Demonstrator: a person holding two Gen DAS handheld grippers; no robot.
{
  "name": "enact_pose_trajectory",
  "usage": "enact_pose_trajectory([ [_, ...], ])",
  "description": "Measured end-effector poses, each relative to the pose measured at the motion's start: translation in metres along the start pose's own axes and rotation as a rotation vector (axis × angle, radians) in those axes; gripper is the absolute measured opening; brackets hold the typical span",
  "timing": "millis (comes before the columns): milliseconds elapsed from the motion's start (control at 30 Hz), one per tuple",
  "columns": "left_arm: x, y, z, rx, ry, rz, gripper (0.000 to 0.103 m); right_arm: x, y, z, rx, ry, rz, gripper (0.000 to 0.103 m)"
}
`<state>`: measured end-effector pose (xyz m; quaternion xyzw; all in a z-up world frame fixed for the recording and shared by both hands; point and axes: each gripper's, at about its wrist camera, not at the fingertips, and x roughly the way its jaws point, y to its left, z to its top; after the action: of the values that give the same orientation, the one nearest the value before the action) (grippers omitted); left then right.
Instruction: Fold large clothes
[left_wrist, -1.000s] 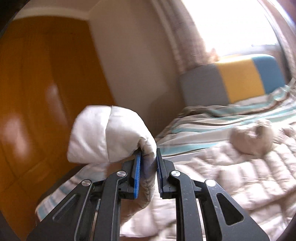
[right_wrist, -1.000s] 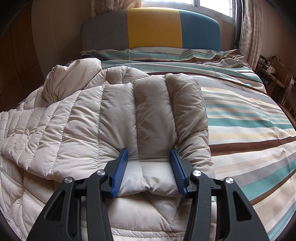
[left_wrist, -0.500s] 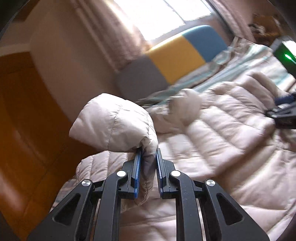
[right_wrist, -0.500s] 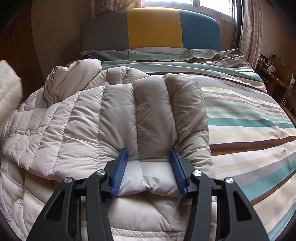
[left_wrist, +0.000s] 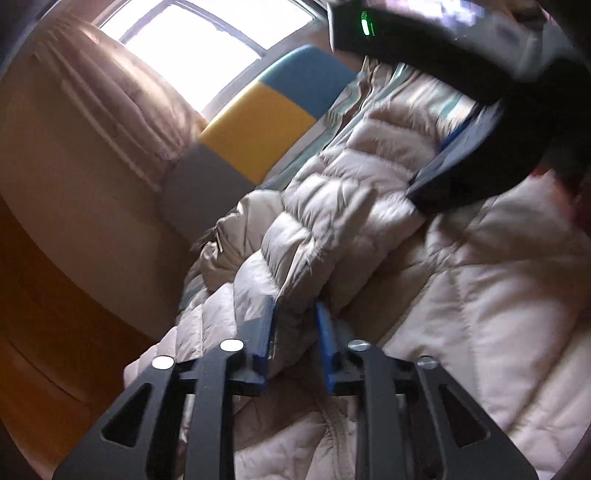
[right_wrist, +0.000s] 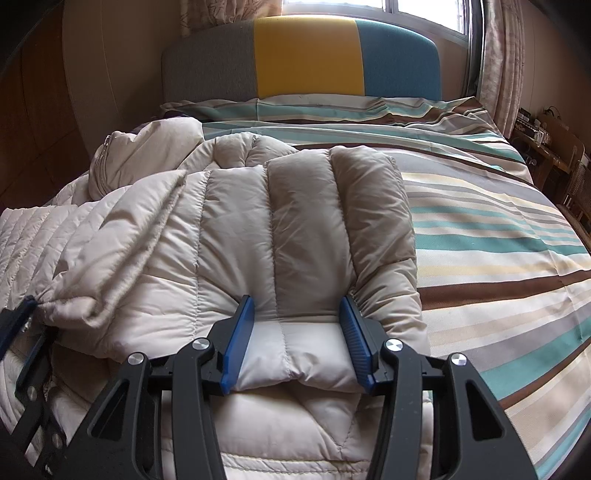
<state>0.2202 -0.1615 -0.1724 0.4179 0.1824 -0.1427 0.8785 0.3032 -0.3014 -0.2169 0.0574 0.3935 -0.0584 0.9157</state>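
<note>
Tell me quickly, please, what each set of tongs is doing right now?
Left tongs: closed on a fold of the puffer coat.
Right tongs: open wide, a flat coat section lying between the fingers, not pinched.

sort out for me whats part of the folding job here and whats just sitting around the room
Part of the job:
- puffer jacket, cream, quilted, spread on the bed
- left gripper, shut on the jacket's sleeve
- right gripper, open, straddling a folded sleeve end

Just lying about:
- striped bedspread
- grey, yellow and blue headboard
- curtains
- cluttered side table
</note>
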Motion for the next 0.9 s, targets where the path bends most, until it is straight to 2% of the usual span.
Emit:
enact_pose_trajectory([
  [33, -0.005, 0.004, 0.001, -0.018, -0.021, -0.019, 0.055, 0.0, -0.001, 0.0, 0.0, 0.0, 0.0, 0.048],
  [67, -0.013, 0.012, 0.002, -0.04, -0.046, -0.03, 0.07, 0.0, -0.001, 0.0, 0.0, 0.0, 0.0, 0.048],
  [100, -0.023, 0.02, 0.002, -0.074, -0.079, -0.045, 0.073, 0.001, 0.0, 0.0, -0.001, 0.0, -0.001, 0.048],
  [200, -0.034, 0.047, 0.001, -0.18, -0.088, -0.085, 0.073, 0.0, -0.001, 0.0, 0.0, -0.002, -0.001, 0.048],
  [333, -0.02, 0.094, -0.007, -0.358, -0.045, -0.091, 0.073, -0.002, 0.0, 0.0, -0.001, -0.007, -0.003, 0.049],
  [600, 0.024, 0.191, -0.076, -0.703, 0.18, 0.073, 0.073, -0.003, 0.001, 0.001, -0.006, -0.011, -0.012, 0.049],
  [667, 0.034, 0.214, -0.094, -0.791, 0.225, 0.109, 0.072, -0.011, 0.002, 0.002, -0.012, -0.025, -0.015, 0.054],
  [800, 0.041, 0.242, -0.11, -0.837, 0.242, 0.178, 0.071, -0.045, 0.004, 0.014, 0.018, -0.127, -0.01, 0.056],
  [833, 0.045, 0.248, -0.114, -0.844, 0.248, 0.19, 0.062, -0.056, 0.005, 0.021, 0.046, -0.159, 0.008, 0.056],
  [900, 0.056, 0.255, -0.119, -0.863, 0.274, 0.201, 0.058, -0.069, 0.013, 0.033, 0.074, -0.199, 0.062, 0.055],
])
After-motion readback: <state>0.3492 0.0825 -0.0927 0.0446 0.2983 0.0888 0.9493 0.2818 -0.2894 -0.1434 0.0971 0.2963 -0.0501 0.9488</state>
